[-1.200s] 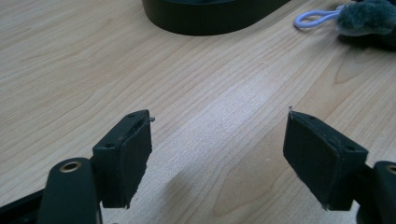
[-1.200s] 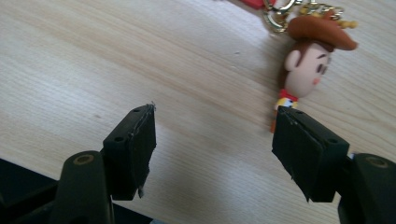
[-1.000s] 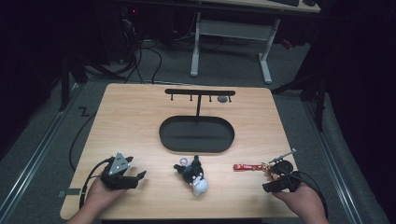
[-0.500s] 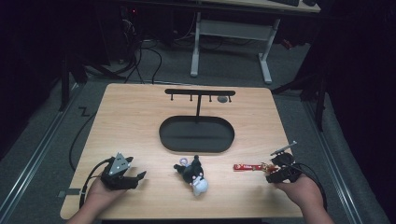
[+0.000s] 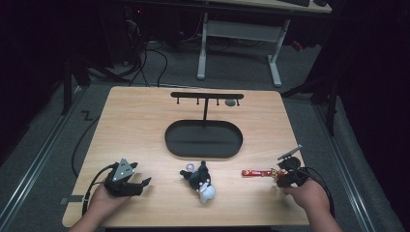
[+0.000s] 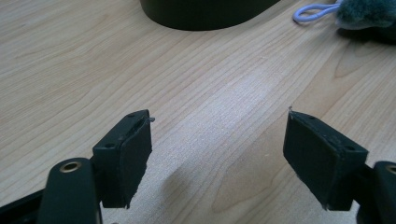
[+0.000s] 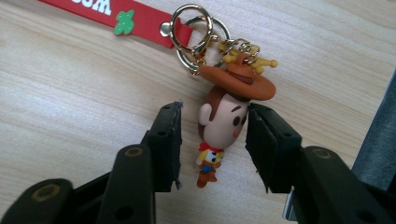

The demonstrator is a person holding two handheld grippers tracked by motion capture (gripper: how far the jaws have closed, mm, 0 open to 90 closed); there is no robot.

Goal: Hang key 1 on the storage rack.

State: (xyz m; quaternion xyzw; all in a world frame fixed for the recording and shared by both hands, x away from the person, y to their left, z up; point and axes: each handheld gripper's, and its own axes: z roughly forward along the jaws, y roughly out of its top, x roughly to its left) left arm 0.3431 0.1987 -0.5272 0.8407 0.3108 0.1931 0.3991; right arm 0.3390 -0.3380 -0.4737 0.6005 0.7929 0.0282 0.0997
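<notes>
From the high view I have my right gripper [image 5: 283, 176] at the cowboy keychain [image 5: 270, 172] near the table's [image 5: 145, 125] right front edge; my left gripper [image 5: 138, 183] rests wide open and empty. In the right gripper view the jaws have just been closing around the figure's head; the right pad seems to touch, the left stands clear. Next: finish the squeeze, then lift.

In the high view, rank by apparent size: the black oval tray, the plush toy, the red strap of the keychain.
1. Black oval tray, clearly the largest.
2. Plush toy, black and white.
3. Red strap, a thin strip, smallest in area.
All three lie at similar depth on the table, so nearness hardly skews the order.
</notes>
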